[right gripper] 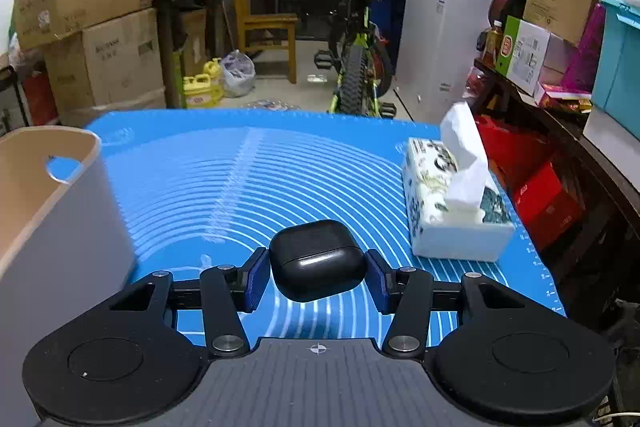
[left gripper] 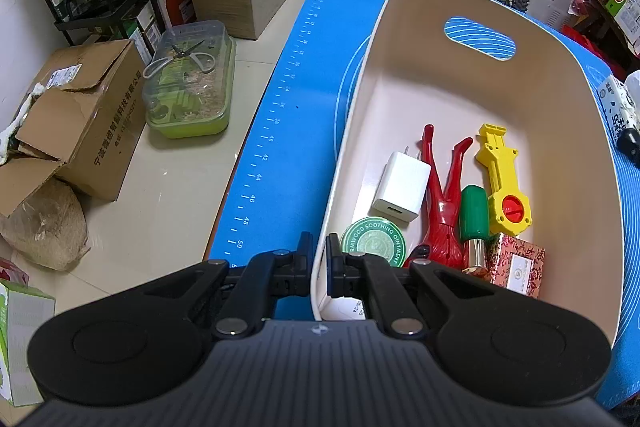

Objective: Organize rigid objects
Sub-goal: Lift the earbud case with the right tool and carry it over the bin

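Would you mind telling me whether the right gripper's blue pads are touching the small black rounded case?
Touching: the right wrist view shows both pads of the right gripper pressed against the black case, held above the blue mat.

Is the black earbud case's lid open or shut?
Shut. The black earbud case, clamped in the right tool above the blue mat, shows only a thin closed seam.
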Demonstrator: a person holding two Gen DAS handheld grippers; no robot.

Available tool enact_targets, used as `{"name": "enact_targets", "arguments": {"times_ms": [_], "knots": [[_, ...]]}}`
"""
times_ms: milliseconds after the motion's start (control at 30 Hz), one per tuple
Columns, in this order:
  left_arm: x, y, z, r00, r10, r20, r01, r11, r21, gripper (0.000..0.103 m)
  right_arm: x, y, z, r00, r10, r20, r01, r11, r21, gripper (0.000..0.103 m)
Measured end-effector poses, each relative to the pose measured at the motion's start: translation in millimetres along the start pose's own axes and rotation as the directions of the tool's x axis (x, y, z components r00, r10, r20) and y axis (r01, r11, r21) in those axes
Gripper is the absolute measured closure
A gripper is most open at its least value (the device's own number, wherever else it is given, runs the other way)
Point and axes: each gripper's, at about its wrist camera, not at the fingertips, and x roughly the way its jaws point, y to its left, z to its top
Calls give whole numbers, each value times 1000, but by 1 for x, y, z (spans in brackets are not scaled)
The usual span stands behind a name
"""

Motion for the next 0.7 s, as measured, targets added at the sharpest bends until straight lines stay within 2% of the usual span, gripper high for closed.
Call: {"name": "enact_targets", "arguments": {"times_ms": [433, 700], "knots": [[0, 0, 0, 1000, 2, 0, -2, 1000, -5, 95, -71, 47, 34, 986, 106, 131, -105, 994, -14, 47], [0, 0, 0, 1000, 2, 0, -2, 1000, -5, 95, -97, 88, 45, 966, 213, 147, -209, 977, -42, 47]]}}
